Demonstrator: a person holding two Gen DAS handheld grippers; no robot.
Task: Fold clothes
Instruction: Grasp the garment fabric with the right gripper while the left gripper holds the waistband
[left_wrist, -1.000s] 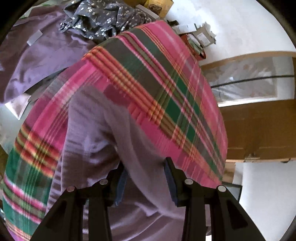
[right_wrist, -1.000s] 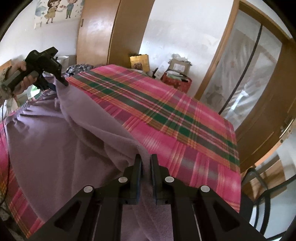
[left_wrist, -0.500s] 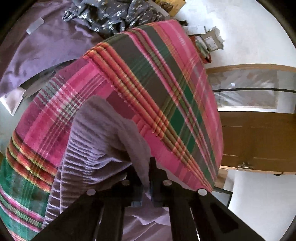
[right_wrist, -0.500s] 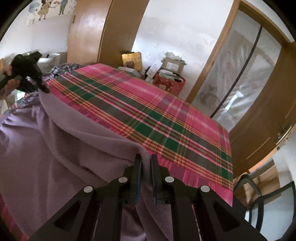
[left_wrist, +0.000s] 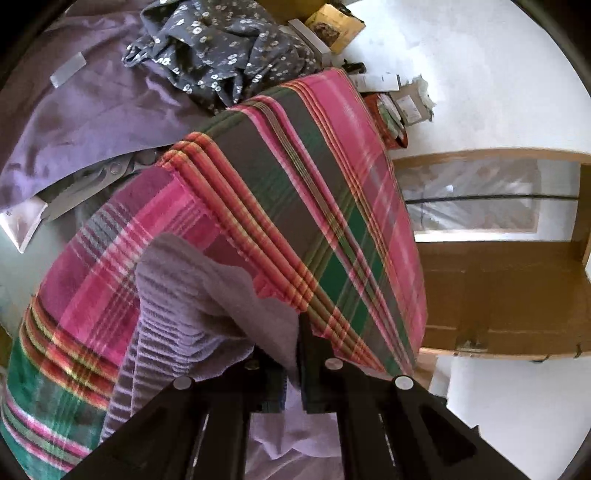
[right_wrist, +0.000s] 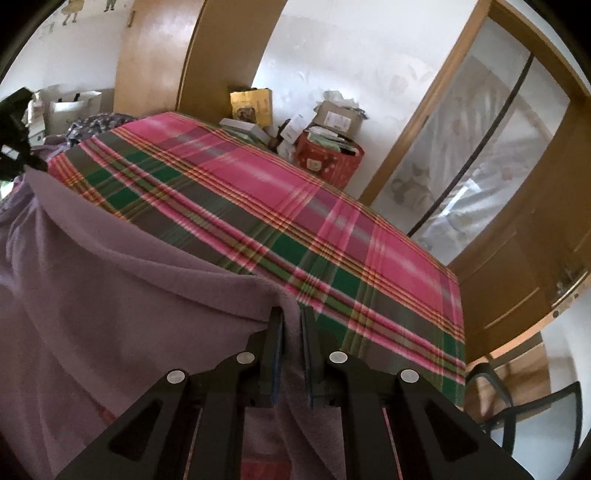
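Lilac garment (right_wrist: 110, 302): a soft, matte knit cloth is held by both grippers above a plaid blanket (right_wrist: 280, 206). In the right wrist view, the right gripper (right_wrist: 292, 321) is seen angled downward, its black jaws pressed together on a fold of the cloth's top edge at 6 o'clock. From that pinch the edge is stretched taut toward 10 o'clock, where the left gripper (right_wrist: 26, 155) is partly seen as a dark shape at the frame border. Below the edge the fabric hangs in broad, smooth drapes that fill the picture from 6 to 9 o'clock.

In the left wrist view, the left gripper (left_wrist: 295, 332) is also tilted downward, its jaws closed tight on a bunched corner of the garment (left_wrist: 192, 295), which here shows a ribbed, ridged band and a rounded hump of gathered cloth. The blanket (left_wrist: 295, 192) is woven in pink, green and grey bands with thin yellow and orange lines, and lies flat and smooth. At 12 o'clock a crumpled dark floral cloth (left_wrist: 221, 48) is heaped on a glossy purple sheet (left_wrist: 81, 118). A wooden door (right_wrist: 524, 236) is seen at 3 o'clock in the right wrist view.
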